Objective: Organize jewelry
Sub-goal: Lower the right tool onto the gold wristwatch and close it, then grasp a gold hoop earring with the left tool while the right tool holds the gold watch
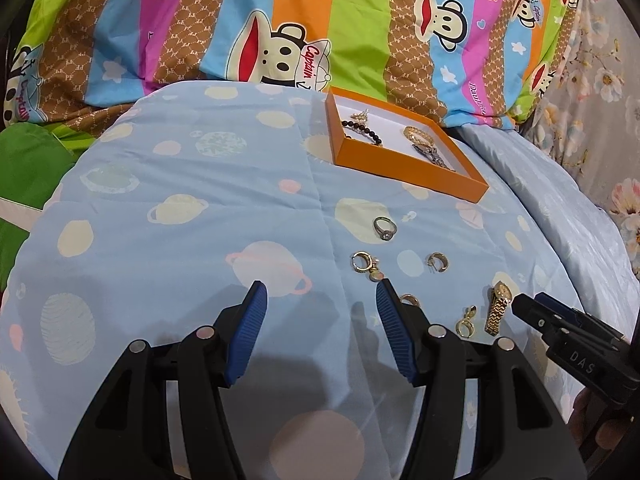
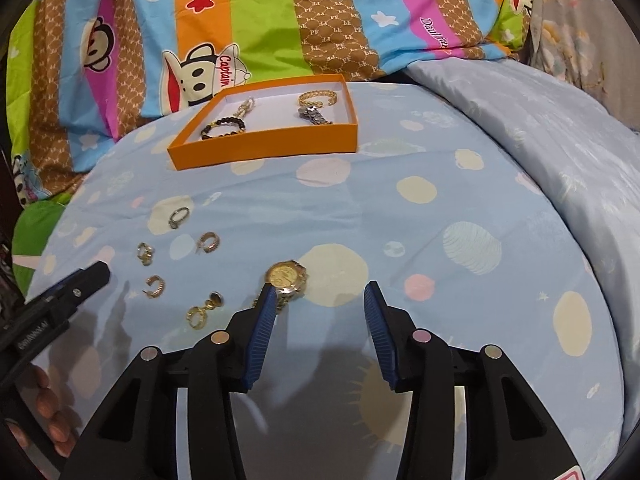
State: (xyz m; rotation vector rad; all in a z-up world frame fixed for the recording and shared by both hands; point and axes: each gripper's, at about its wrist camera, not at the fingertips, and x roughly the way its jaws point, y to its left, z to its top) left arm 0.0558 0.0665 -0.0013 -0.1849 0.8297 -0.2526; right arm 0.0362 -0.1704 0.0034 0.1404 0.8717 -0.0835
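An orange box (image 1: 404,168) (image 2: 264,146) sits on the blue planet-print bedding and holds a black bead bracelet (image 2: 222,126), a gold bangle (image 2: 318,98) and a dark watch (image 2: 314,115). Loose on the bedding lie a silver ring (image 1: 385,229) (image 2: 178,217), several gold earrings (image 1: 362,262) (image 2: 209,241) and a gold watch (image 1: 498,314) (image 2: 286,276). My left gripper (image 1: 320,294) is open and empty, just left of the earrings. My right gripper (image 2: 318,294) is open, its left fingertip (image 2: 267,300) overlapping the gold watch's strap.
A striped cartoon-monkey quilt (image 1: 280,20) (image 2: 240,20) is bunched behind the box. A pale blue quilt (image 2: 540,128) rises at the right. The right gripper shows in the left wrist view (image 1: 524,306), the left one in the right wrist view (image 2: 98,276).
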